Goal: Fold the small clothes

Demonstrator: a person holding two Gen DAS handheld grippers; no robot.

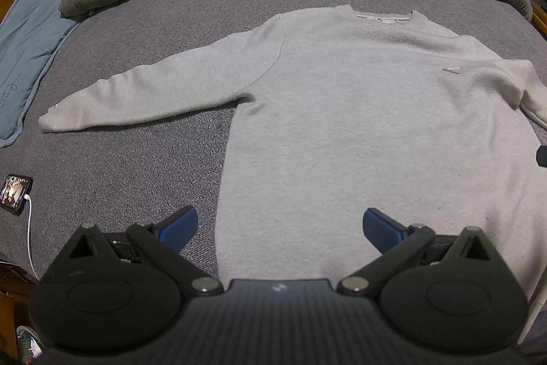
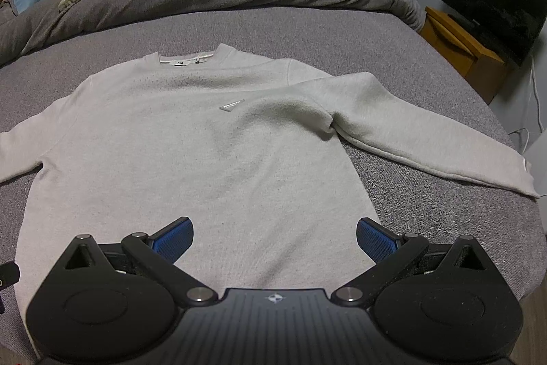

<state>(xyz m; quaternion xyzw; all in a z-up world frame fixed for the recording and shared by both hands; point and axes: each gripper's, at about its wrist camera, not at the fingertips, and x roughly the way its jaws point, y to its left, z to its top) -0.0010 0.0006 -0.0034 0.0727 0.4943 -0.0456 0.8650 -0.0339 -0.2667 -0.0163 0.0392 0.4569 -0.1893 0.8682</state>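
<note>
Grey sweatshirt flat, front up, sleeves spread

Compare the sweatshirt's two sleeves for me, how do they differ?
The left sleeve lies smooth, angled outward from the body; the right sleeve shows a deep bunched crease at its armpit. Only the right sleeve shows a white tag at its cuff. Both are light grey, unfolded, flat on the bedspread.

Grey sweatshirt — flat, frame centre, on grey bed; right gripper — jaws apart, lower frame.
</note>
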